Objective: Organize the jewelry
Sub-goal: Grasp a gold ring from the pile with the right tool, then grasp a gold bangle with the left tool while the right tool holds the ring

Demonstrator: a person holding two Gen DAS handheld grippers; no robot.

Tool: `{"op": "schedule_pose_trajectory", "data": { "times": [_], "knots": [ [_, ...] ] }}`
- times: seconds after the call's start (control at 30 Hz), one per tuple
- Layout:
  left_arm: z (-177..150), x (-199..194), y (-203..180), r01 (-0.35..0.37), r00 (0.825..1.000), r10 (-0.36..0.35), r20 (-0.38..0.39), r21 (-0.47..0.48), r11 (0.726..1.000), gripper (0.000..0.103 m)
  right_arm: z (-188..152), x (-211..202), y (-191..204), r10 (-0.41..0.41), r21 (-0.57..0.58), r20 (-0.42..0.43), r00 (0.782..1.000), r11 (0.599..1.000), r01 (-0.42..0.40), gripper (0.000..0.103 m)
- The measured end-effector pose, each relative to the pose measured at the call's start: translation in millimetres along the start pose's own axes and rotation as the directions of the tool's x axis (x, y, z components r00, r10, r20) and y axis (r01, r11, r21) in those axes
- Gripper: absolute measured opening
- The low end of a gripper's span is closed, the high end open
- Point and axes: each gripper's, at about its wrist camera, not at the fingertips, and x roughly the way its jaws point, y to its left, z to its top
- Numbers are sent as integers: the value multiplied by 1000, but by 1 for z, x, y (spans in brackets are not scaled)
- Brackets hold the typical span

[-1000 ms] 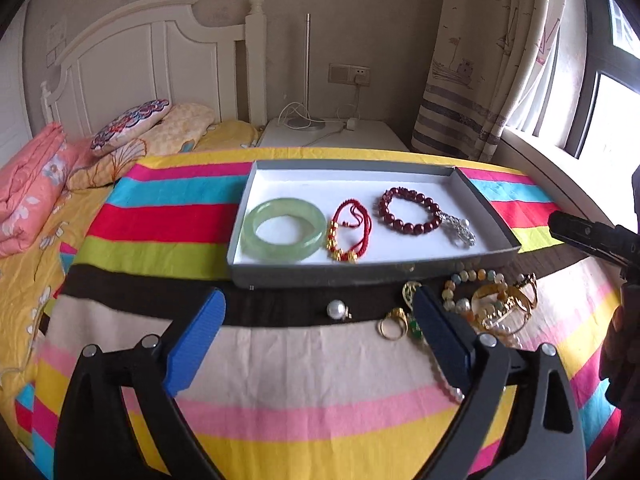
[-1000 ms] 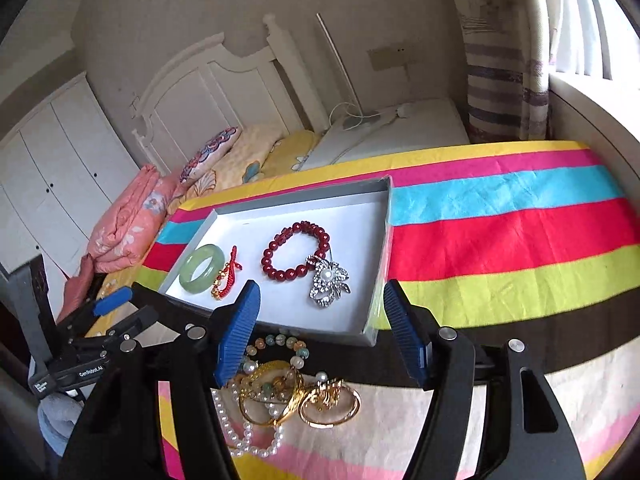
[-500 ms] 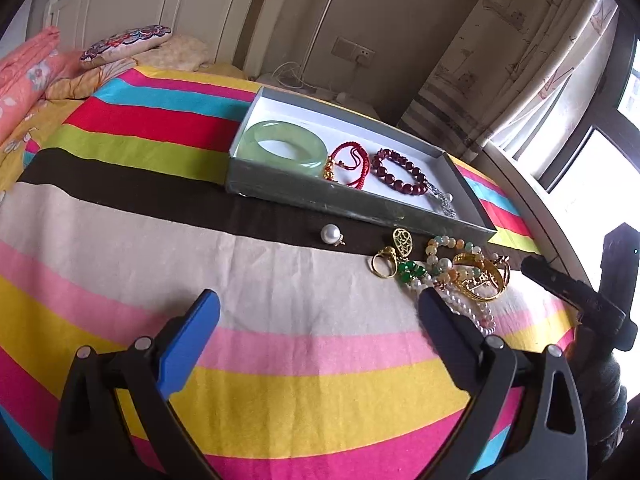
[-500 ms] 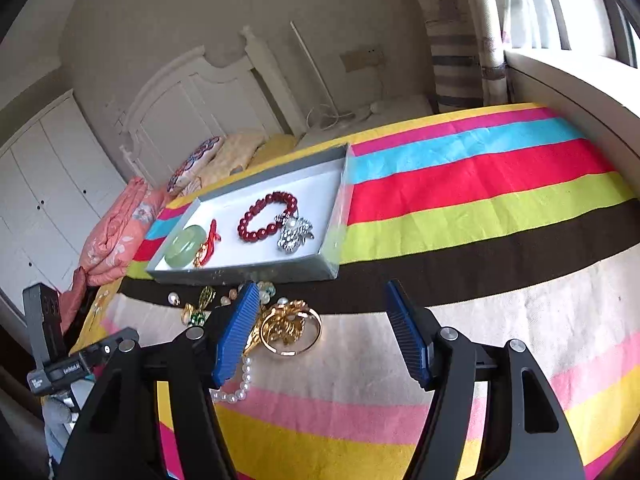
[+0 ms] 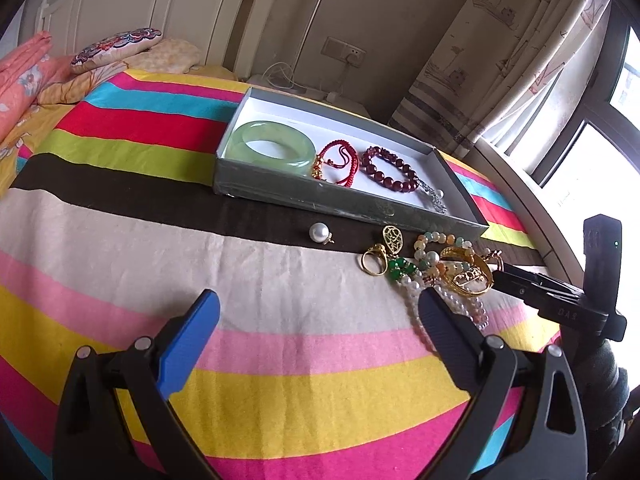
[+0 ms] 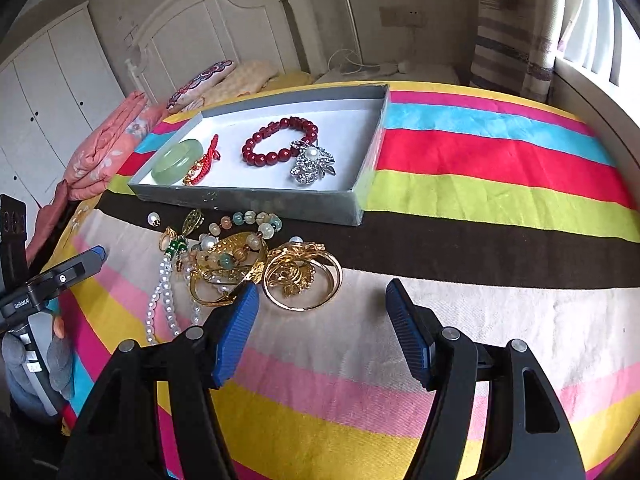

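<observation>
- Hovering wide open and empty, the right tool (image 6: 320, 308) hangs just in front of the shallow grey cardboard tray (image 6: 256, 200).
- The tangled heap of gold and beaded jewellery (image 6: 240, 256) lies just before that tray.
- The left tool (image 5: 316, 320) gapes empty nearby.

**A striped bed in a bright bedroom**

A striped bedspread (image 5: 280, 380) in pink, yellow, cream, brown, green, red and blue covers the bed. Behind it stands a white headboard (image 6: 224, 28), with an embroidered cushion (image 5: 116, 44) and folded pink bedding (image 6: 108, 152) at the head end. White wardrobe doors (image 6: 44, 92) line the wall beside the bed. A wall socket (image 5: 345, 53) sits above a white bedside stand (image 6: 384, 70) carrying a cable. A patterned curtain (image 5: 504, 60) hangs next to the window (image 5: 600, 160).
</observation>
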Motion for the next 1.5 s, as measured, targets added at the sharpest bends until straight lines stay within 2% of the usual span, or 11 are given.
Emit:
{"op": "schedule_pose_trajectory", "data": {
  "times": [0.2,0.33,0.43,0.67,0.87,1.0,1.07,1.17,1.3,1.37,1.5],
  "knots": [
    [-1,-1,0,0,1000,0,0,3,1000,99,2,3,11,-19,-50,-3,1000,999,19,65],
    [-1,0,-1,-1,1000,1,-4,6,1000,99,3,3,12,-4,-57,3,1000,998,4,40],
    [-2,-1,-2,6,1000,-6,-3,11,1000,99,0,-10,15,-30,-56,72,997,998,35,38],
    [-5,-5,-9,28,1000,-28,2,54,998,99,-31,-56,2,130,41,223,966,989,-143,38],
    [-14,-11,-51,58,998,-58,-7,187,981,98,-43,-75,-10,145,105,288,947,978,-181,38],
    [-17,-1,-95,76,997,-70,-30,310,948,95,-42,-77,-16,152,134,307,939,971,-201,38],
    [-12,14,-117,48,998,-33,-46,393,918,84,-43,-76,-19,148,147,315,938,968,-202,38],
    [-5,39,-138,89,993,-44,-108,464,881,61,-43,-78,-20,142,153,320,937,968,-199,38],
    [-11,52,-161,108,991,-42,-125,582,806,51,-45,-81,-24,128,176,343,931,965,-197,38],
    [-11,61,-167,114,989,-35,-141,608,786,41,-45,-83,-27,123,188,355,927,962,-199,38],
    [-7,82,-169,113,984,2,-177,632,766,31,-45,-84,-27,120,192,362,924,961,-200,38]
  ]
}}
